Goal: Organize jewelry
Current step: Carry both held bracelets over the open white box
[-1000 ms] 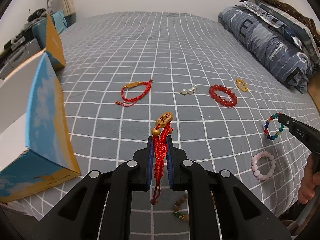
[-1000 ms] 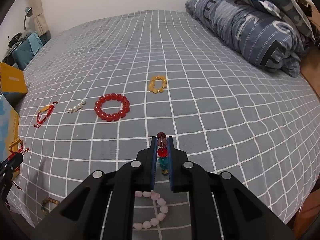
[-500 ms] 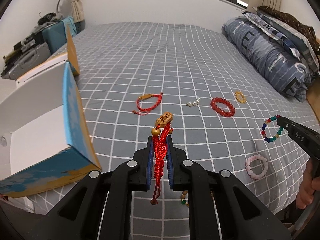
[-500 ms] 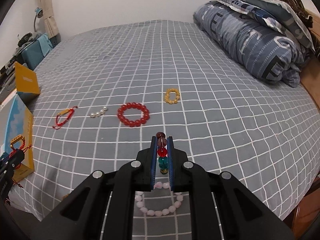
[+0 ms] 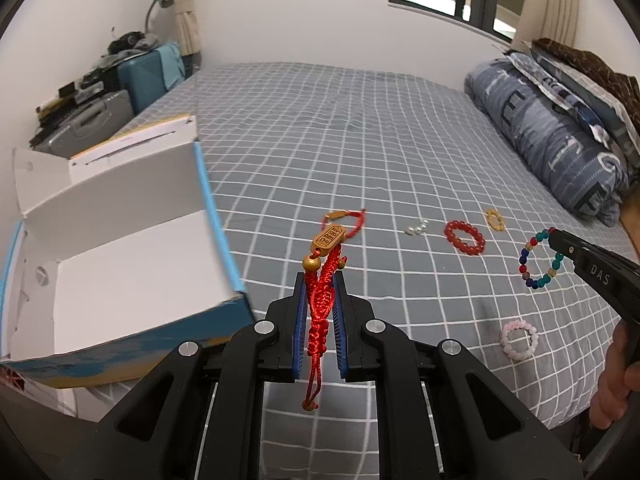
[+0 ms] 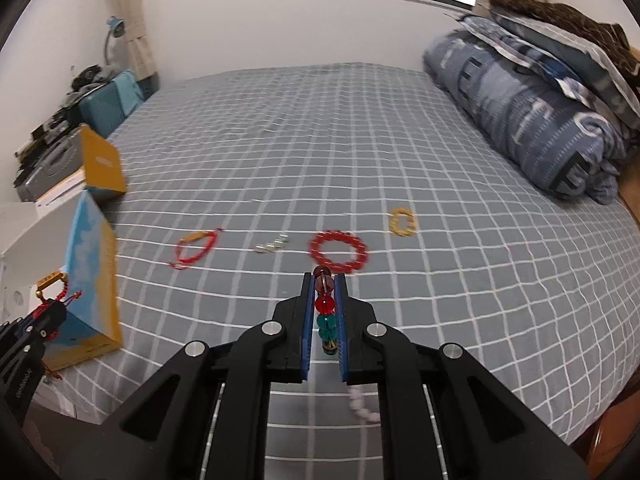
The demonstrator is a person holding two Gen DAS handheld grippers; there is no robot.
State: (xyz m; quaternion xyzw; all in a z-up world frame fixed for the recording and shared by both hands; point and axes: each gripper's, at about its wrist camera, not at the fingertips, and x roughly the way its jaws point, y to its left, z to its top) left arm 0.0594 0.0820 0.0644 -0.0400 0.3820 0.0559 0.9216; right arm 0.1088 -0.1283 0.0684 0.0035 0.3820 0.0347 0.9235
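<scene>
My left gripper is shut on a red cord bracelet with a gold tag, held above the bed beside the open white-lined box. My right gripper is shut on a multicoloured bead bracelet; from the left wrist view that bracelet hangs as a ring from the right gripper's tip. On the grey checked bedsheet lie a second red cord bracelet, small pearls, a red bead bracelet, a yellow bead bracelet and a pink bead bracelet.
The box with blue and yellow sides stands at the bed's left edge, its lid open. Folded blue quilts and pillows fill the right side. A suitcase and clutter stand beyond the far left of the bed.
Both grippers have risen and pulled back with their bracelets; the bed looks farther away. The left gripper has come closer to the box, whose white inside now shows.
</scene>
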